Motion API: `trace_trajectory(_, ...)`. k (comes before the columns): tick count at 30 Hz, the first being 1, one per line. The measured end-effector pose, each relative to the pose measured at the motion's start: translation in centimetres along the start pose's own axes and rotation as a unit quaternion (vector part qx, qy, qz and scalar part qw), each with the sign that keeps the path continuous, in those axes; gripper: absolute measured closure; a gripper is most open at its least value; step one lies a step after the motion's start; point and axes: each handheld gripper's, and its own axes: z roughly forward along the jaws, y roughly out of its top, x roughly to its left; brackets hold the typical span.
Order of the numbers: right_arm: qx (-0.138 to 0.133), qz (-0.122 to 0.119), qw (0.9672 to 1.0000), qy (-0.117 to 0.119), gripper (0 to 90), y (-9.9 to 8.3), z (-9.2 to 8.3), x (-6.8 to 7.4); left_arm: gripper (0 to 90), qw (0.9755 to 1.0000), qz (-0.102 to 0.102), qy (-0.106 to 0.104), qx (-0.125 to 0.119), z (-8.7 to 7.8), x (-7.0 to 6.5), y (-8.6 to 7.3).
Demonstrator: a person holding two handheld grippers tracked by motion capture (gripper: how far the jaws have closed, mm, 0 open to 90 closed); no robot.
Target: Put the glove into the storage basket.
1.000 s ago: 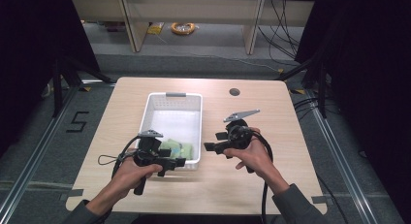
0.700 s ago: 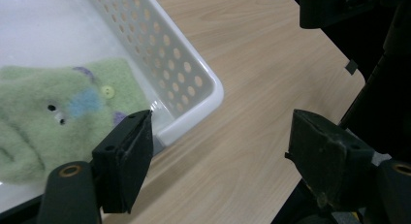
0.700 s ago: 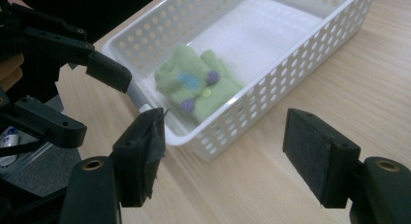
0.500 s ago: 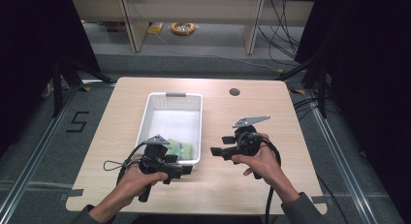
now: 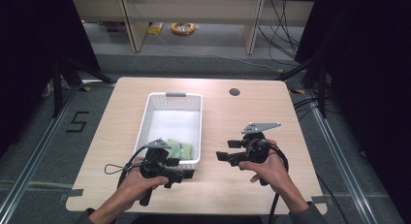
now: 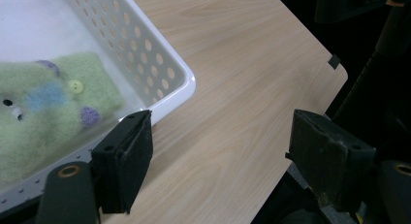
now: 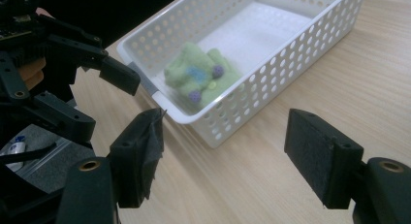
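A white perforated basket point(image 5: 194, 118) stands mid-table. In its near end lies a green fuzzy cloth piece point(image 5: 180, 149) with a blue patch, purple dots and a yellow button, also seen as the green piece point(image 7: 201, 76) and green piece point(image 6: 48, 112). My left gripper point(image 5: 186, 173) is just off the basket's near right corner point(image 6: 186, 83), low over the table. Its jaws are open with nothing between them point(image 6: 225, 156). My right gripper point(image 5: 222, 156) hovers right of the basket, pointing left at it, open with nothing held point(image 7: 228, 156). The left gripper point(image 7: 97, 73) shows beyond it.
The wooden table point(image 5: 242, 117) has a round cable hole point(image 5: 234, 92) at the back right. Its near right corner point(image 6: 334, 69) drops to dark floor. Metal rails, cables and shelving surround the table.
Both grippers have drawn back toward the person. The left has slid from the basket's near end to its near corner; the right has shifted right and nearer. The green piece stays put.
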Motion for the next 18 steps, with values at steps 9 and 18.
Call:
trace_trajectory(9, -0.016, -0.017, 0.9997, 0.006, 31.0, -1.2, -0.6, 0.0, 23.4, 0.9999, 0.014, -0.001, -0.005, 0.2, -0.4, -0.6)
trace_trajectory(18, -0.02, -0.015, 0.9996, 0.01, 30.6, -2.2, -1.1, 0.0, 23.3, 0.9996, 0.026, -0.009, -0.004, 0.5, -1.1, -1.4)
